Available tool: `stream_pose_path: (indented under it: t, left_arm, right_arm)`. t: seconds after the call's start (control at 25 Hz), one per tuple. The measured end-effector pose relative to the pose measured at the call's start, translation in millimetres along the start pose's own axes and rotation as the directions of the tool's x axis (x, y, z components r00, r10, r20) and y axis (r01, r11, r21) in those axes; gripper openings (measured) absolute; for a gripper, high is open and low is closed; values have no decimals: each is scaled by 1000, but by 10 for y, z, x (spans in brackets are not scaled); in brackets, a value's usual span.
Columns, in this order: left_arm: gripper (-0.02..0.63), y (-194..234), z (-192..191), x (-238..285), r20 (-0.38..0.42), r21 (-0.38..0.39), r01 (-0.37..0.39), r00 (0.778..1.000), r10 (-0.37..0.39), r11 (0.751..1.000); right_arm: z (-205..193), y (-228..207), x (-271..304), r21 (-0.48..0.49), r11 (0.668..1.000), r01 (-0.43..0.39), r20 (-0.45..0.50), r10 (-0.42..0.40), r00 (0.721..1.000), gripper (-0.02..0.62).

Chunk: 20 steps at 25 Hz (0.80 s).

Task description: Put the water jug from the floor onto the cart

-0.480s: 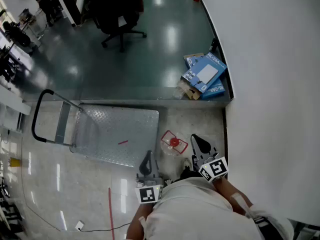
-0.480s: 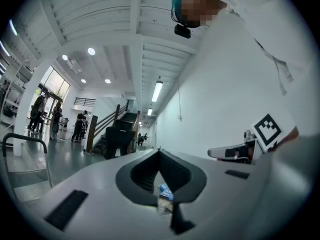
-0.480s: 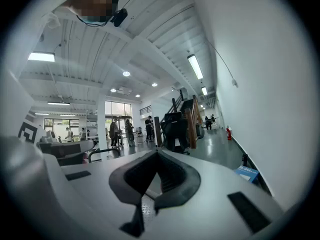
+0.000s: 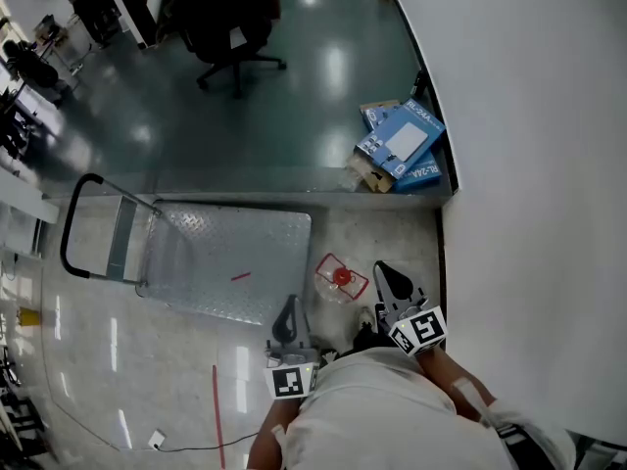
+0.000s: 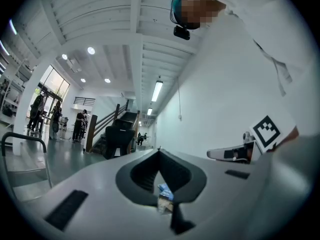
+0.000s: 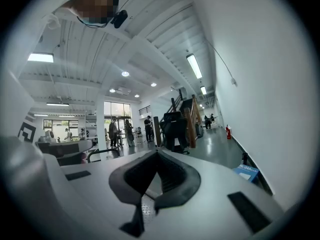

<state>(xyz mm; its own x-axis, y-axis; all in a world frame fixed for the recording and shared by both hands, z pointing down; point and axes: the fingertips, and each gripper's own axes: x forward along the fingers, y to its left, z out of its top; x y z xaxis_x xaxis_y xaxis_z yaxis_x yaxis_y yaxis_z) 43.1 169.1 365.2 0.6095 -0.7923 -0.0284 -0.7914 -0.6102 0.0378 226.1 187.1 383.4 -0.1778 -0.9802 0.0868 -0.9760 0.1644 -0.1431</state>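
The water jug (image 4: 340, 279), clear with a red cap, stands on the pale floor between the cart and the white wall. The cart (image 4: 226, 260) is a flat metal platform with a black loop handle (image 4: 76, 225) at its left end; nothing lies on it. Both grippers are held level close to the person's body, above the floor. My left gripper (image 4: 290, 305) hangs near the cart's front corner, its jaws meeting at the tip (image 5: 159, 150). My right gripper (image 4: 381, 269) sits just right of the jug, jaws also together (image 6: 157, 152). Neither holds anything.
Blue cardboard boxes (image 4: 404, 148) lie against the white wall (image 4: 529, 164) beyond a floor edge (image 4: 294, 202). A black office chair (image 4: 235, 27) stands farther off on the dark floor. People (image 6: 127, 131) stand in the distance. A thin cable (image 4: 147, 444) runs along the floor at lower left.
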Motion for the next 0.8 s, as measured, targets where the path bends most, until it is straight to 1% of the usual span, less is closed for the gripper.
stream_pose_path:
  t: [0.12, 0.28, 0.36, 0.44, 0.52, 0.56, 0.6, 0.64, 0.72, 0.76, 0.8]
  left_arm:
    - [3, 60, -17, 29, 0, -6, -10, 1000, 10, 1000]
    - [3, 146, -58, 114, 7, -3, -23, 1000, 23, 1000]
    - [3, 188, -108, 213, 2, 2, -23, 1000, 23, 1000]
    - [3, 178, -218, 282, -28, -8, -17, 999, 17, 1000]
    - [3, 161, -361, 376, -49, -31, -8, 999, 7, 999]
    - [3, 174, -440, 440, -49, -35, -5, 999, 3, 999]
    - [3, 187, -522, 497, -50, -37, -2, 999, 0, 999]
    - [3, 188, -606, 535, -56, -45, 0, 998, -2, 999]
    - [3, 167, -774, 547, -77, -66, 3, 997, -8, 998]
    - [3, 158, -855, 542, -85, -74, 6, 996, -13, 997]
    - [3, 151, -939, 542, -92, -83, 10, 996, -17, 997]
  right_arm:
    - [-136, -74, 82, 0, 1000, 12, -41, -12, 999, 12]
    - [-521, -243, 333, 21, 1000, 9, -172, -5, 985, 14]
    - [-771, -348, 529, 12, 1000, -2, -245, 5, 969, 15]
    - [-1142, -440, 652, -4, 1000, -16, -348, 14, 937, 15]
    - [-1663, -552, 772, -8, 1000, -30, -462, 23, 887, 17]
    - [-1960, -603, 858, -3, 999, -42, -519, 34, 854, 23]
    - [-2273, -636, 933, 8, 998, -58, -577, 52, 815, 51]
    - [-2597, -647, 975, 23, 997, -77, -635, 74, 769, 105]
    - [-3249, -612, 935, 54, 993, -107, -742, 111, 661, 187]
    - [-3565, -578, 889, 63, 991, -119, -785, 123, 608, 219]
    - [-3861, -545, 854, 68, 989, -131, -819, 130, 559, 237]
